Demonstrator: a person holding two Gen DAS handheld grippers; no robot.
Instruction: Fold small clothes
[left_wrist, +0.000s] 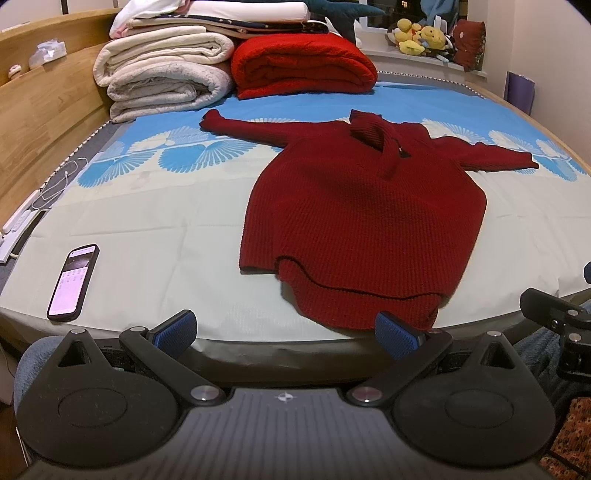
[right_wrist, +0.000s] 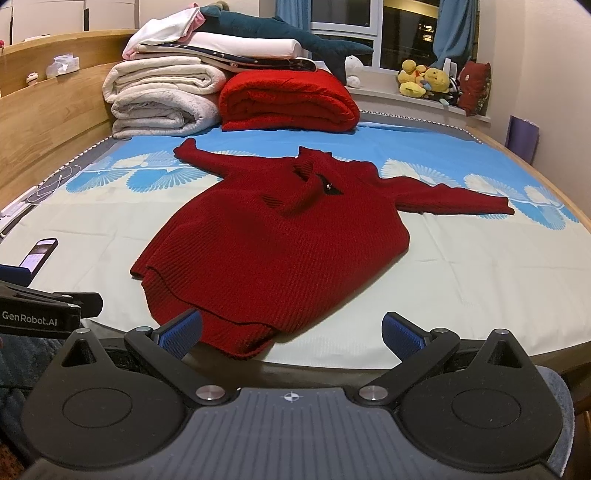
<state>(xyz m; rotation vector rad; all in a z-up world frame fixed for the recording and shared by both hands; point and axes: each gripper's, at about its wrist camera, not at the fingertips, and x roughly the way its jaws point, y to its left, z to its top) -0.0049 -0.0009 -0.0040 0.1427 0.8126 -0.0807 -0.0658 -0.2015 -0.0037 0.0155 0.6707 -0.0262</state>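
Both tongs hang at the near edge of the bed (left_wrist: 155, 229), spread wide and holding nothing: the left tongs (left_wrist: 286, 330) with the sweater's hem just ahead and toward their right pad, the right tongs (right_wrist: 291, 332) with the hem just ahead of their left pad. The red sweater (left_wrist: 362, 221) lies flat on the sheet directly beyond both, hem nearest, collar and both sleeves stretched out farther off. No fold has been made yet — this looks like the start, with the approach in hand. The next move probably calls for reaching past the body to a sleeve and bringing it in over the chest. Left of the left tongs lies a phone (left_wrist: 74, 282). Far beyond the sweater sit folded blankets (left_wrist: 166, 77). The right view shows "GenRobot.AI" on the left tongs' housing.
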